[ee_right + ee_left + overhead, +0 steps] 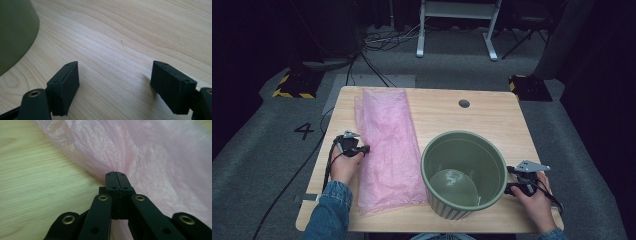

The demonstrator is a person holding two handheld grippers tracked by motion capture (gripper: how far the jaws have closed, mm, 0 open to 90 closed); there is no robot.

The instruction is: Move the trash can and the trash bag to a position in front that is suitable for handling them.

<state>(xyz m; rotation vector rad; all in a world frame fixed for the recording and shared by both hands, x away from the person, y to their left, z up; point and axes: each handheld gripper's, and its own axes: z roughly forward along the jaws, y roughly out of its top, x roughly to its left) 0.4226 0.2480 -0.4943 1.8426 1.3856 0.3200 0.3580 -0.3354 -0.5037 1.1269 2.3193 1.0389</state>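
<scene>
A pink plastic bag [387, 150] lies flat along the left half of the wooden table [492, 115]. My left gripper [363, 148] is at the bag's left edge. In the left gripper view its jaws [115, 178] are pressed together on the edge of the pink bag [150, 157], and the film wrinkles toward them. A green ribbed pot [463, 172] stands upright and empty at the front right. Just right of the pot, my right gripper [510, 179] is held low and open. In the right gripper view it [116, 70] spans bare wood, with the pot's wall [15, 32] at the left.
A round cable hole [464, 103] sits near the table's far edge. Cables run over the grey floor at the left and behind the table. A white frame [457, 30] and two yellow-and-black bases [294, 85] stand beyond the table.
</scene>
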